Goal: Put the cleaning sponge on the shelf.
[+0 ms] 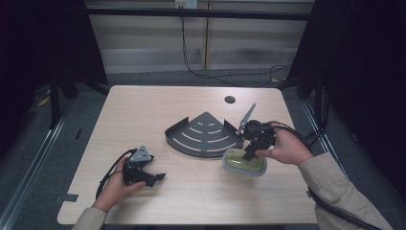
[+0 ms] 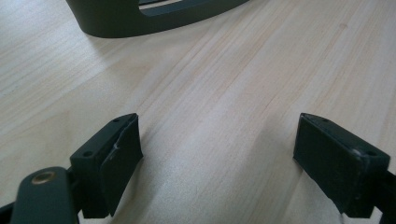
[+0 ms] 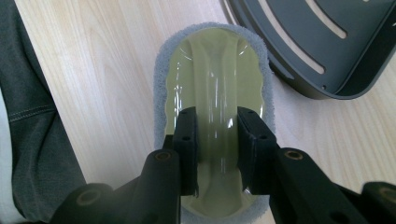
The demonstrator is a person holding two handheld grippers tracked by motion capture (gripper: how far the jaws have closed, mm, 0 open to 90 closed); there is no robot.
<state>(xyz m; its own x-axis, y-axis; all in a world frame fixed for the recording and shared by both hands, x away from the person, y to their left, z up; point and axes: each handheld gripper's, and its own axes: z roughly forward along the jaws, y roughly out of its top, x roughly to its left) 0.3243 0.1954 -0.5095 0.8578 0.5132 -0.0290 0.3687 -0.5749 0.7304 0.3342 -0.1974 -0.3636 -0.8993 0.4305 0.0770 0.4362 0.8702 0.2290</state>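
Glossy plastic scrubber (image 3: 215, 70), matt slotted tray (image 1: 203, 134), pale wood-grain table (image 1: 143, 110).

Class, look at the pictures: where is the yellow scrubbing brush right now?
The brush lies on the table's right side, just in front of the dark corner shelf, its handle between the right hand-held gripper's jaws.

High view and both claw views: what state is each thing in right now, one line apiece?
Left claw: open, nothing between its jaws, low over the bare table.
Right claw: shut on the scrubber's raised clear handle.
Scrubber: flat on the table, grey pad down, beside the rack.
Corner rack: upright on the table, nothing in it, ungripped.
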